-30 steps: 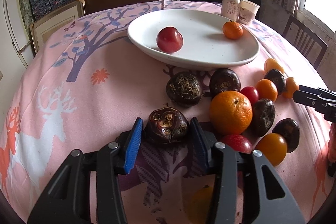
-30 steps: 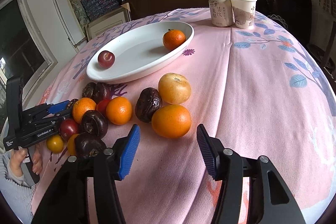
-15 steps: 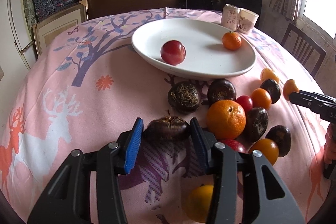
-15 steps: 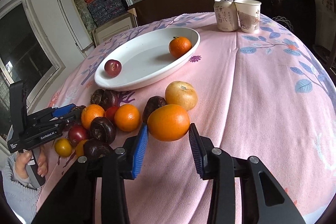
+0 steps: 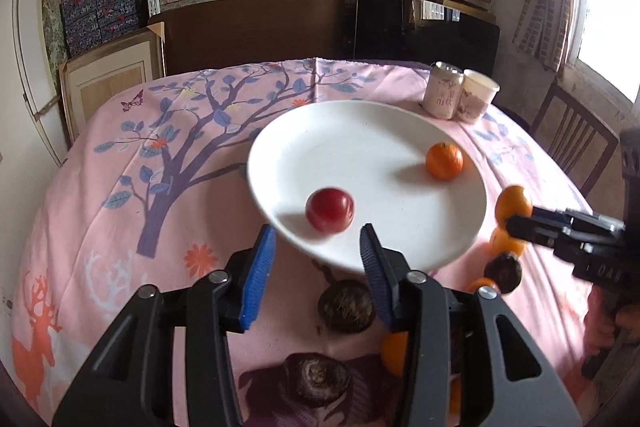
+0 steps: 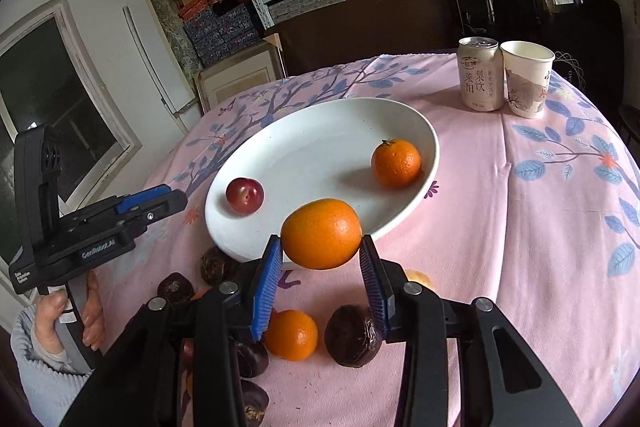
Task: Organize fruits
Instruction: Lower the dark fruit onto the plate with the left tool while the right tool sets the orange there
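Orange [image 6: 321,233] fruit is riding clamped in the right gripper [image 6: 320,267] above the near rim of the white plate [image 6: 280,251], needing a short carry and release, while the left gripper [image 5: 316,259] is hovering empty, fingers spread

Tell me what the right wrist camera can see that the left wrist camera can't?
Only the right wrist view shows the big orange pinched between the right gripper fingers, plus the person's hand on the left gripper's handle.

Only the left wrist view shows the left gripper from behind, open with nothing between its fingers, and a wooden chair by the window.

Both show the white plate holding a red plum and a small orange, with the can and paper cup behind it.
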Motion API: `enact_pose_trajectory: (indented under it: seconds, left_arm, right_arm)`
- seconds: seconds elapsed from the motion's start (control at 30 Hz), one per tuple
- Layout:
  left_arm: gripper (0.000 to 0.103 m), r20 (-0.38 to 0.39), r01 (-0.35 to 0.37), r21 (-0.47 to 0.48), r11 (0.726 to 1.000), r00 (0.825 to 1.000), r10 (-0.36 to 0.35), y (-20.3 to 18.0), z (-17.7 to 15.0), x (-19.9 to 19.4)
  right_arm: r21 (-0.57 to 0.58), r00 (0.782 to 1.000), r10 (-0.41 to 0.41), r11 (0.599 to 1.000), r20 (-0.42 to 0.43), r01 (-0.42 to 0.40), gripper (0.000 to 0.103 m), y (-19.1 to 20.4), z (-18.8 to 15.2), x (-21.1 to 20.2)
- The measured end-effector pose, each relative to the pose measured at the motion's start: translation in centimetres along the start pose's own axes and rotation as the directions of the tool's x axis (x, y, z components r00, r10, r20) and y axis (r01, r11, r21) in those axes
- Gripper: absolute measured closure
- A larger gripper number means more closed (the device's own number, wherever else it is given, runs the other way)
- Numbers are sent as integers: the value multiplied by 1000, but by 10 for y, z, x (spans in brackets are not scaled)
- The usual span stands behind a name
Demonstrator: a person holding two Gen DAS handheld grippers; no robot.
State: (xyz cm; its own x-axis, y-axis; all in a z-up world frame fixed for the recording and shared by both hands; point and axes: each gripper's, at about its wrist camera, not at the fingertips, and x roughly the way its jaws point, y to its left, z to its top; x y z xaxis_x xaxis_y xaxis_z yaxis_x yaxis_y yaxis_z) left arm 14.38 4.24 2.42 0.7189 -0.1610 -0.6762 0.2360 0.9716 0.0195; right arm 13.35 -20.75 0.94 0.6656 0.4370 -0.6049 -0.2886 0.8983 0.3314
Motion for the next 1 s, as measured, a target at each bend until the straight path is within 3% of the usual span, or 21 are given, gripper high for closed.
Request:
enact_pose_trajectory:
  seconds: [0.03, 0.07, 0.13, 0.3, 0.4, 0.47, 0.53, 0.57, 0.67, 0.8, 1.0]
  left_arm:
    - [41, -3, -28, 11, 1000, 1000, 28, 3, -10, -6]
    - [39, -9, -34, 3, 999, 999, 34, 8, -20, -10]
    - [39, -41, -4, -21, 1000, 999, 3, 17, -37, -14]
    - [39, -110, 33, 31, 999, 993, -30, 7, -64, -2]
    - [39, -147, 5, 101, 995, 989, 10, -8, -69, 12]
    - [45, -168, -2, 91, 996, 986, 17, -5, -72, 18]
    - [59, -177, 39, 44, 998, 984, -31, 3, -73, 18]
    - [59, -169, 28, 45, 999, 985, -20, 3, -72, 17]
    - [59, -127, 36, 30, 999, 991, -32, 4, -59, 8]
    - [59, -52, -8, 40, 999, 999, 10, 3, -10, 5]
    - [58, -24, -34, 13, 999, 999, 34, -4, 50, 47]
  right_arm:
    - [-7, 1000, 0, 1000, 2, 0, 63, 0, -2, -2]
    - [-4, 1000, 1, 1000, 5, -1, 63, -1, -3, -4]
    - [15, 1000, 14, 1000, 5, -14, 63, -3, -3, -5]
    - [11, 1000, 14, 1000, 8, -14, 63, -2, -5, -6]
    - [23, 1000, 14, 1000, 5, -14, 63, -5, -7, -6]
    - [30, 1000, 16, 999, 6, -16, 63, -6, -7, -7]
    - [32, 1000, 17, 999, 10, -18, 63, -6, -8, -10]
    - [32, 1000, 17, 999, 13, -17, 63, -6, -8, -11]
    - [42, 1000, 18, 999, 24, -19, 63, -8, -7, -14]
    - [42, 1000, 6, 999, 23, -7, 63, -5, 7, -7]
    - [-14, 1000, -25, 1000, -5, 25, 63, 12, 29, 26]
